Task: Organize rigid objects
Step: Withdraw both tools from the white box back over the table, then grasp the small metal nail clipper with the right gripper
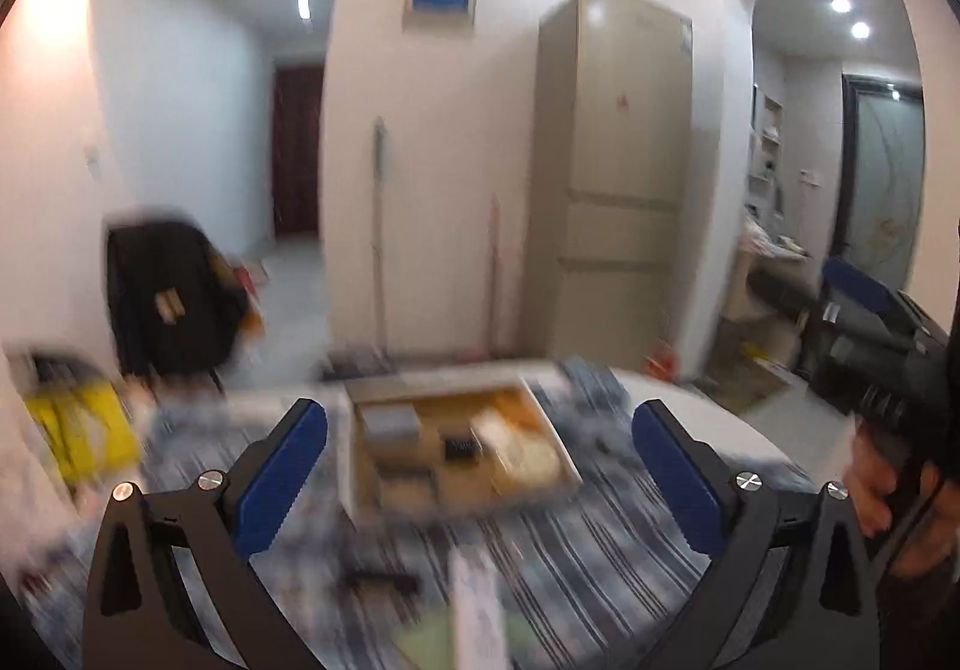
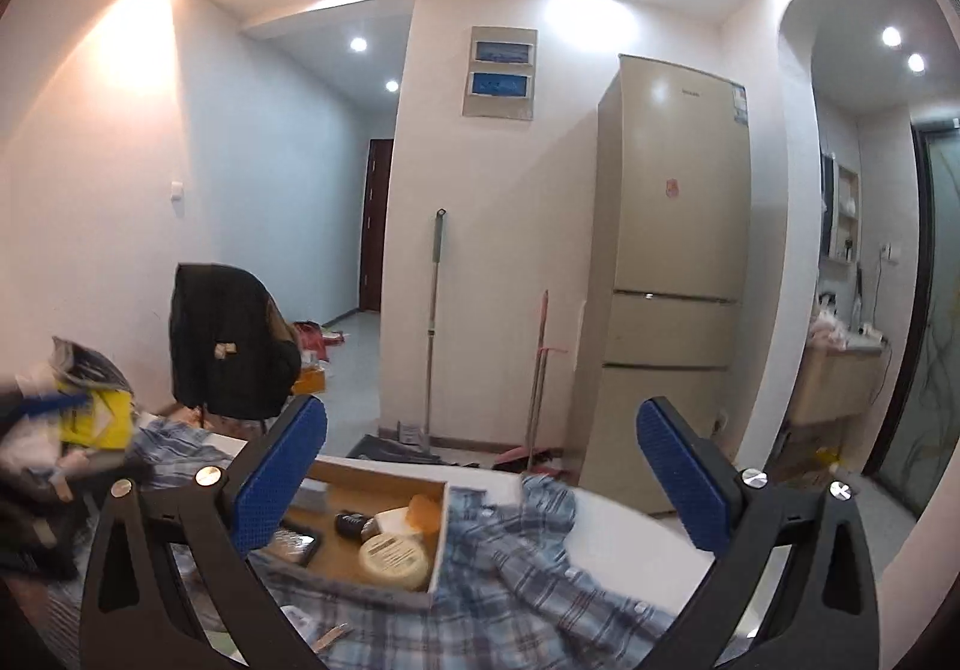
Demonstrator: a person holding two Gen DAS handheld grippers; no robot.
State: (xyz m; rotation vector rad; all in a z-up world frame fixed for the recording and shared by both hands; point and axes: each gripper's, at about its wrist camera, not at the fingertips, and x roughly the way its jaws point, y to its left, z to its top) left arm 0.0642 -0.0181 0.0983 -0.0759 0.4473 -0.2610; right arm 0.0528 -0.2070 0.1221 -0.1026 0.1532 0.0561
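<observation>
A tall beige refrigerator (image 2: 672,280) stands against the white wall at the back, with a mop (image 2: 433,328) and a red-handled broom (image 2: 538,370) leaning on the wall to its left. Further left, a dark jacket hangs over a chair (image 2: 225,340).

In the foreground, a white desk (image 2: 624,532) is partly covered by a blue plaid shirt (image 2: 510,568). On it sits a shallow cardboard box (image 2: 441,520) with white outer walls, lying open at the top. It lies ahead of both tools, between the fingers in the left wrist view and towards the left finger in the right wrist view.

Inside the box, the rigid items are gathered: a round cream-coloured tin (image 2: 393,559) nearest the front wall, a white block with an orange piece (image 2: 420,511) behind it, a small black object (image 2: 350,523) to the left, and a dark flat rectangular item (image 2: 294,544) further left. A heap of clutter with a yellow bag (image 2: 99,421) sits at the left edge of the desk.

The left tool (image 1: 480,466) is released, its blue pads spread wide with nothing between them; that view is blurred. The right tool (image 2: 480,472) is likewise released and empty, held above the desk. A hand (image 1: 888,496) grips the right tool at the edge of the left wrist view.
</observation>
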